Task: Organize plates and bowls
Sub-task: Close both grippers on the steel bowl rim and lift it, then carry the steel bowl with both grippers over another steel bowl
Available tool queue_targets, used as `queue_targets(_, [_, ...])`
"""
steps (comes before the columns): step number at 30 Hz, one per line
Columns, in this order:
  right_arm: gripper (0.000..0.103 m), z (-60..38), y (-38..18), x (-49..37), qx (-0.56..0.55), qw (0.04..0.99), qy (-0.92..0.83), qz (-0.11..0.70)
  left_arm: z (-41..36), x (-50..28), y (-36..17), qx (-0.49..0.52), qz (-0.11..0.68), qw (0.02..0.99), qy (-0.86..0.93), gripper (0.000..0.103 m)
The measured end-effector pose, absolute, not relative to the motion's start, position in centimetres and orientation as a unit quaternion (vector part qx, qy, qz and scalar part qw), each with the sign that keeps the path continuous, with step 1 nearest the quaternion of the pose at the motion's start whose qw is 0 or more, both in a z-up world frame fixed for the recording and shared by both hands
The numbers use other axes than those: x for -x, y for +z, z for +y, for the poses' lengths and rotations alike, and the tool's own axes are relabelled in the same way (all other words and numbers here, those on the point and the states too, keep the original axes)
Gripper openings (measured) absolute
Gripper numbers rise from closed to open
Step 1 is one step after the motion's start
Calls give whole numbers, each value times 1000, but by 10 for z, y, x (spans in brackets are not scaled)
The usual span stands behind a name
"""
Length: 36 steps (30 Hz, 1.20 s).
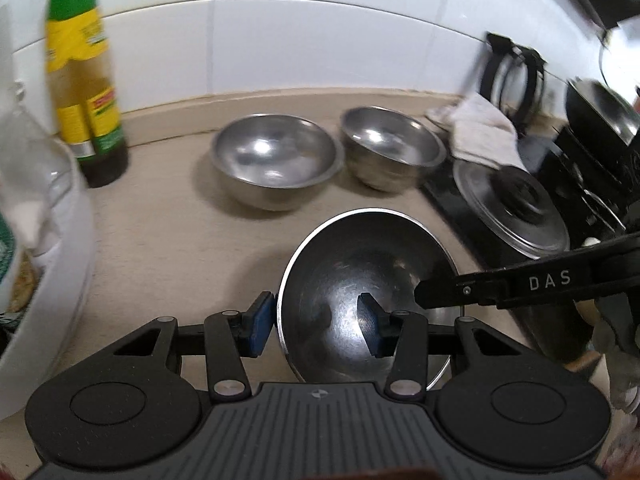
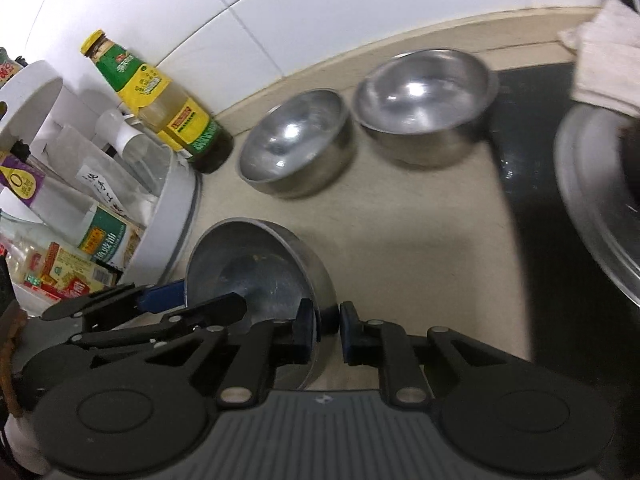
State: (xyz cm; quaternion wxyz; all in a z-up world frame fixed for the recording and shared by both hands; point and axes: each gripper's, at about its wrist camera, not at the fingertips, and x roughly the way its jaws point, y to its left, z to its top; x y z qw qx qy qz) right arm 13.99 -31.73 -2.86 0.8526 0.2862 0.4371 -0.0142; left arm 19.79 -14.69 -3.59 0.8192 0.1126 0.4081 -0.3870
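A steel bowl [image 1: 360, 256] [image 2: 256, 264] is tilted just above the beige counter, and both grippers hold it. My left gripper [image 1: 318, 324] [image 2: 192, 302] grips its left rim, with one blue pad outside the wall and the other finger inside. My right gripper [image 2: 326, 330] [image 1: 424, 294] is shut on the opposite rim, with the thin wall pinched between its pads. Two more steel bowls stand upright side by side farther back: a left one [image 1: 274, 160] [image 2: 296, 140] and a right one [image 1: 392, 148] [image 2: 424, 100].
A green-and-yellow labelled bottle [image 1: 88, 80] [image 2: 160, 96] stands at the back left beside a white round rack [image 1: 60, 240] [image 2: 168, 208] of condiments. On the right are a black stove top [image 1: 452, 196] [image 2: 516, 140], a steel pot lid [image 1: 512, 208] [image 2: 600, 200] and a white cloth [image 1: 480, 132] [image 2: 604, 60]. A tiled wall closes the back.
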Motion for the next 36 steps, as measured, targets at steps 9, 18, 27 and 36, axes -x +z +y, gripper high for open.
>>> queue_targets(9, [16, -329, -27, -101, -315, 834, -28, 452, -156, -173, -32, -124, 416, 800, -415, 52])
queue_targets(18, [16, -330, -27, -83, -353, 805, -6, 477, -152, -161, -27, -144, 424, 789, -421, 52])
queue_targets(27, [18, -335, -39, -95, -350, 795, -6, 495, -158, -170, -34, -132, 435, 790, -410, 55])
queue_targets(36, [24, -346, -21, -108, -310, 819, -22, 483, -153, -185, -19, -120, 420, 809, -393, 58])
